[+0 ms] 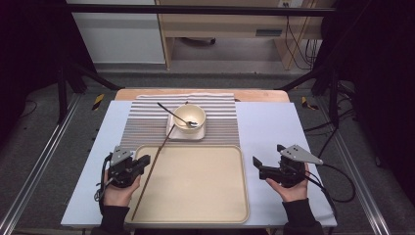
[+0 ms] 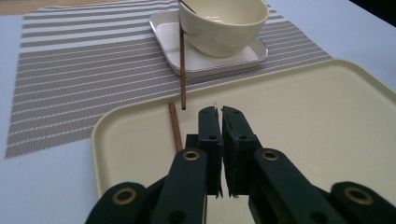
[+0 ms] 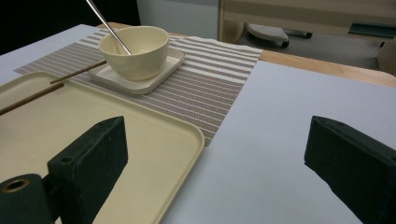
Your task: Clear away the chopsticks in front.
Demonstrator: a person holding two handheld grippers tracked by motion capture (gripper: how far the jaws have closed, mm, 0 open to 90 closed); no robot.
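Note:
A cream bowl (image 1: 198, 113) (image 2: 224, 23) (image 3: 140, 49) stands on a square white plate (image 1: 186, 134) (image 2: 210, 67) (image 3: 135, 83), with a metal spoon (image 1: 173, 115) (image 3: 107, 25) leaning in it. One brown chopstick (image 2: 182, 70) (image 3: 77, 72) rests on the plate's edge. A second chopstick (image 1: 144, 188) (image 2: 175, 133) (image 3: 28, 99) lies in the beige tray (image 1: 205, 191) (image 2: 317, 121) (image 3: 149, 135). My left gripper (image 1: 146, 161) (image 2: 222, 112) hovers over the tray's left rim, shut, nothing between its jaws. My right gripper (image 1: 266, 153) (image 3: 217, 140) stays open at the tray's right edge, empty.
A grey-and-white striped placemat (image 1: 147, 122) (image 2: 93, 70) (image 3: 210, 88) lies under the plate, on a pale blue sheet (image 1: 266, 125) that covers the wooden table. Cables trail from both grippers. Beyond the table are dark stands and a wooden desk.

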